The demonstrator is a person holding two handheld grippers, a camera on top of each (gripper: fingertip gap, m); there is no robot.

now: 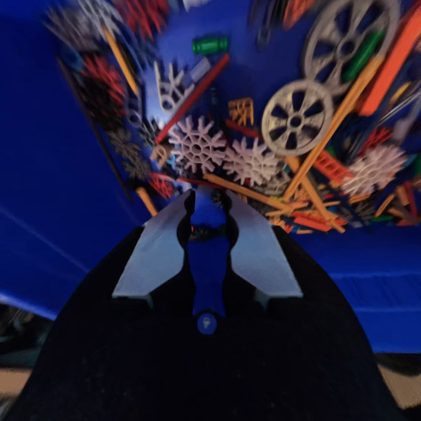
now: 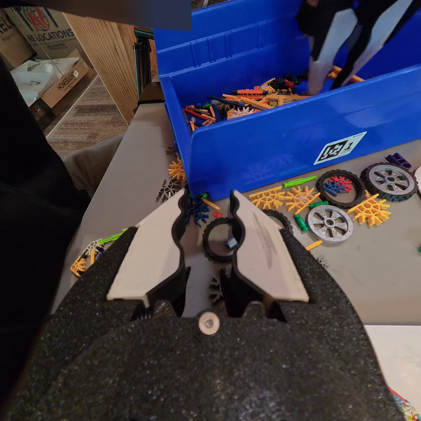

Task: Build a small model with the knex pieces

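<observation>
My left gripper (image 1: pixel 209 193) is open and empty, pointing down into a blue bin (image 1: pixel 57 159) full of construction-toy pieces; this view is blurred. Nearest ahead lie white snowflake connectors (image 1: pixel 197 148), a yellow rod (image 1: pixel 246 191) and a grey wheel hub (image 1: pixel 296 119). My right gripper (image 2: pixel 208 193) is open and empty above a grey table (image 2: pixel 127 182), by the bin's near corner (image 2: pixel 284 145). A black tyre ring (image 2: pixel 216 241) and a blue connector (image 2: pixel 197 210) lie between its fingers. The left gripper (image 2: pixel 328 86) shows inside the bin.
On the table right of my right gripper lie yellow connectors (image 2: pixel 266 197), a grey hub (image 2: pixel 329 223), a tyre ring holding red and blue connectors (image 2: pixel 339 186), a wheel with tyre (image 2: pixel 390 181) and green rods (image 2: pixel 299 181). Cardboard boxes (image 2: pixel 61 84) stand on the floor, left. One gripper's finger ends stand about 25 cm off the other's.
</observation>
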